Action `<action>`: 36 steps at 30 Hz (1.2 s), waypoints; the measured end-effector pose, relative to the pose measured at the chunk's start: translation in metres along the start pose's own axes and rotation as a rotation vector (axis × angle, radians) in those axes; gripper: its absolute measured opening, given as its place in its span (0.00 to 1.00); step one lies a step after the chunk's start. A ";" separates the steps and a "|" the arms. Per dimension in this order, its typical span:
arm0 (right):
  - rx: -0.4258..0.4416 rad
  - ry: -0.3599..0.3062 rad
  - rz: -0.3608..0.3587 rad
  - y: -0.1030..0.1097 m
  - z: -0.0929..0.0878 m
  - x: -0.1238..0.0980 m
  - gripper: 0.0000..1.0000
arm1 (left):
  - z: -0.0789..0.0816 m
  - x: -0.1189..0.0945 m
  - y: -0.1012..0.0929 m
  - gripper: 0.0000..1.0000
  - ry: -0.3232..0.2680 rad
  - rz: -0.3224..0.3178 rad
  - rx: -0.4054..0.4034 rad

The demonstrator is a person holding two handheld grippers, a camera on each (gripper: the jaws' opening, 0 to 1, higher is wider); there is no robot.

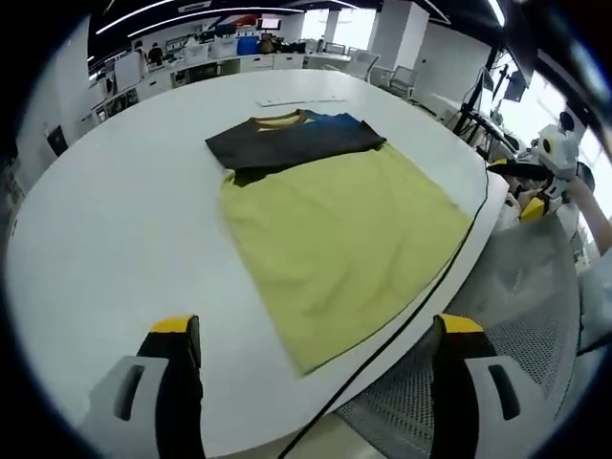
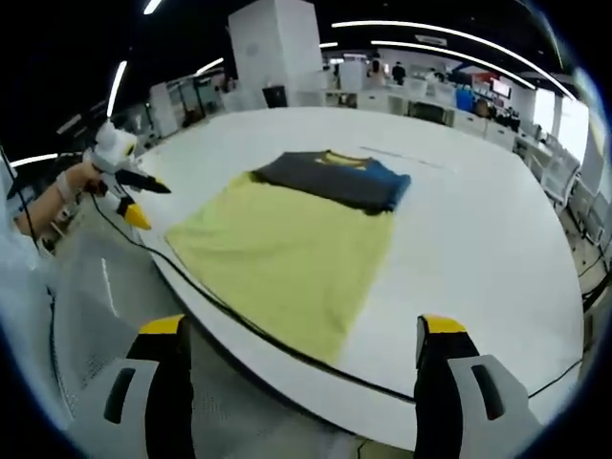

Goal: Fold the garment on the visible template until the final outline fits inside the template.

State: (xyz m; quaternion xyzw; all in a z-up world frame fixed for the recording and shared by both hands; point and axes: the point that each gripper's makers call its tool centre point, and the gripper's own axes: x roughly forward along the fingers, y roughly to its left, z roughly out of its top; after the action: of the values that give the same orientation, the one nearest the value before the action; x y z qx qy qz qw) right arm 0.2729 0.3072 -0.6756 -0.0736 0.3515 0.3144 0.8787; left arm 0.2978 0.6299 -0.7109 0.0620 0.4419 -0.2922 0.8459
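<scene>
Yellow T-shirt (image 1: 339, 244) w/ dark folded-over top lies flat near surface (image 1: 115, 239) edge. Left gripper (image 1: 316, 382) and right gripper (image 2: 304, 382) hover off that edge, jaws wide apart, holding nothing.

One garment (image 1: 335, 225) is counted, laid on one white round worktop (image 1: 115, 229). One black cable (image 2: 239, 320) is seen along the worktop's edge. Two hand-held grippers are counted: the left hand-held gripper (image 1: 316, 359) and the right hand-held gripper (image 2: 301, 359).
</scene>
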 end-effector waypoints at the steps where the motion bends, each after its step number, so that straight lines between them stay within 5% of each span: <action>1: 0.001 0.004 0.001 0.000 -0.001 0.001 0.97 | -0.001 0.002 0.000 0.98 0.003 -0.005 -0.001; 22: 0.049 0.052 0.006 -0.012 -0.018 0.026 0.94 | -0.009 0.023 0.003 0.93 0.033 -0.032 -0.049; 36: 0.113 0.081 -0.009 -0.019 -0.032 0.038 0.87 | -0.023 0.035 0.001 0.80 0.073 -0.047 -0.080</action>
State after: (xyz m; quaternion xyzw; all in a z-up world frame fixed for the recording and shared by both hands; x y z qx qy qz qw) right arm 0.2874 0.2998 -0.7266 -0.0382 0.4035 0.2870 0.8680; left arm 0.2971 0.6245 -0.7523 0.0284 0.4851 -0.2916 0.8239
